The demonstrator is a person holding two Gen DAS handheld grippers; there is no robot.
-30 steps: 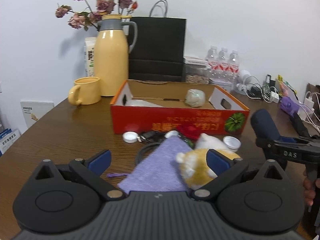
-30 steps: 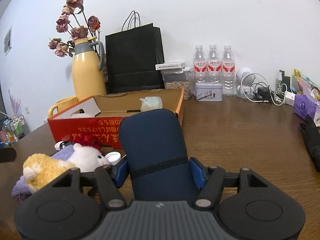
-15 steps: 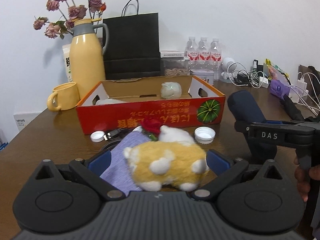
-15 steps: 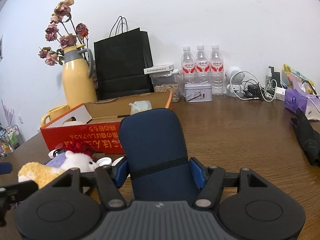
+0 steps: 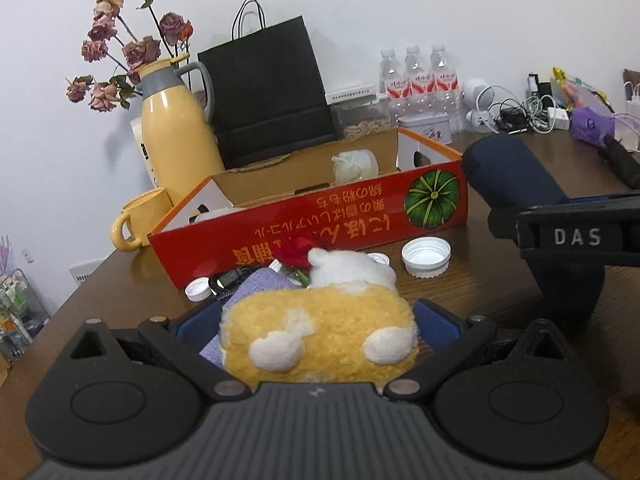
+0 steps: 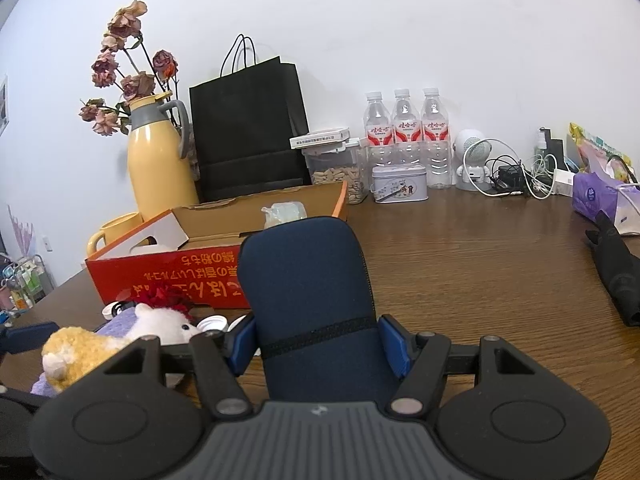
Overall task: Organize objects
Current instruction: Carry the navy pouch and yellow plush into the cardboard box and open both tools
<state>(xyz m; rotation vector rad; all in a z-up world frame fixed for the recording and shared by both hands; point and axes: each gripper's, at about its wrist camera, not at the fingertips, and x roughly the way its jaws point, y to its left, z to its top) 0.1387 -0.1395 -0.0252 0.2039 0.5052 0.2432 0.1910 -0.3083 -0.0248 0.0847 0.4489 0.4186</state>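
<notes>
My left gripper (image 5: 316, 326) is shut on a yellow and white plush toy (image 5: 320, 328), its blue pads pressed into both sides. The toy lies over a purple cloth (image 5: 256, 286) on the wooden table, in front of a red cardboard box (image 5: 320, 220). My right gripper (image 6: 318, 342) is shut on a dark blue pouch (image 6: 308, 280) and holds it upright; the pouch also shows at the right of the left wrist view (image 5: 516, 176). The plush toy shows low left in the right wrist view (image 6: 80, 346). A wrapped white lump (image 5: 354, 164) lies inside the box.
White bottle caps (image 5: 426, 256) and a red flower (image 5: 294, 254) lie in front of the box. A yellow jug with dried flowers (image 5: 176, 144), a yellow mug (image 5: 138, 220), a black paper bag (image 5: 268, 88), water bottles (image 6: 408, 136), a tin (image 6: 398, 188) and cables (image 6: 516, 176) line the back.
My left gripper has moved forward around the plush toy and closed on it. The view has tilted. My right gripper keeps holding the pouch and has drifted slightly.
</notes>
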